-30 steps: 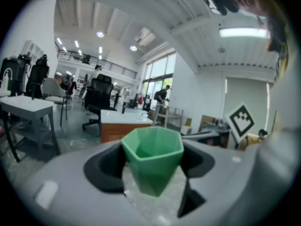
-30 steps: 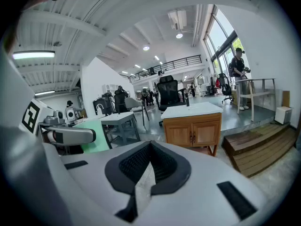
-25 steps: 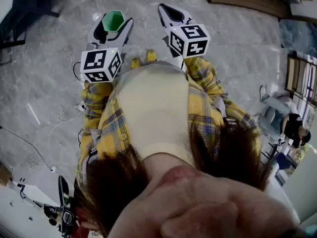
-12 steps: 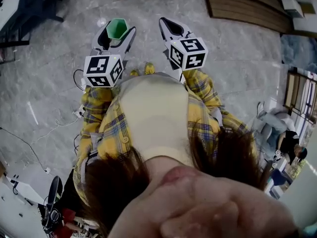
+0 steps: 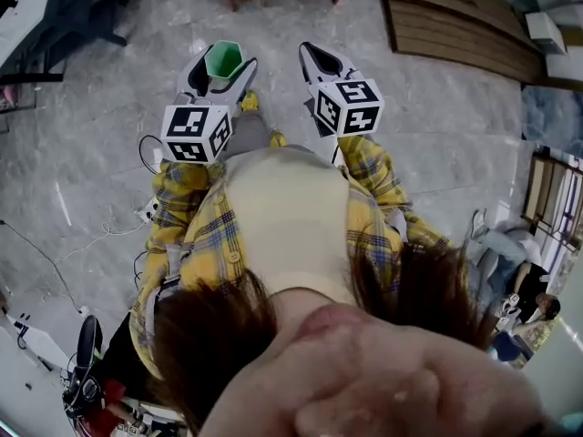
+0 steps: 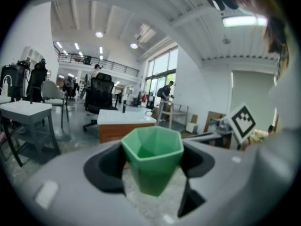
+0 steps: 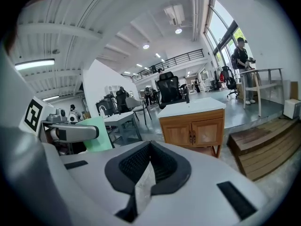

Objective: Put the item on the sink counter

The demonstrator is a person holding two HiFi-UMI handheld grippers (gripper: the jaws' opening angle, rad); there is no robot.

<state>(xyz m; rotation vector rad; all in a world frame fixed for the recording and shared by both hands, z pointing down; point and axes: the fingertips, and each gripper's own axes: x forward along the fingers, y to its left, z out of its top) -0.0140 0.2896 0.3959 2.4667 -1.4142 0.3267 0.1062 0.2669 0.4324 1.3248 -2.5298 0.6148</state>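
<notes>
Now left gripper (image 5: 220, 69) clamped on green cup (image 6: 153, 157), jaws pressing both sides, cup upright, mouth up, held in air over grey floor (image 5: 82, 171). Right gripper (image 7: 149, 147) beside it, jaws closed together, nothing between. Wooden cabinet (image 7: 191, 126) with white top ahead, well apart from cup. Person in yellow plaid shirt (image 5: 196, 235) holds both

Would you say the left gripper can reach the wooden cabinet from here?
Probably not: the cabinet stands well beyond the left gripper and its green cup, though only bare floor lies between.
</notes>
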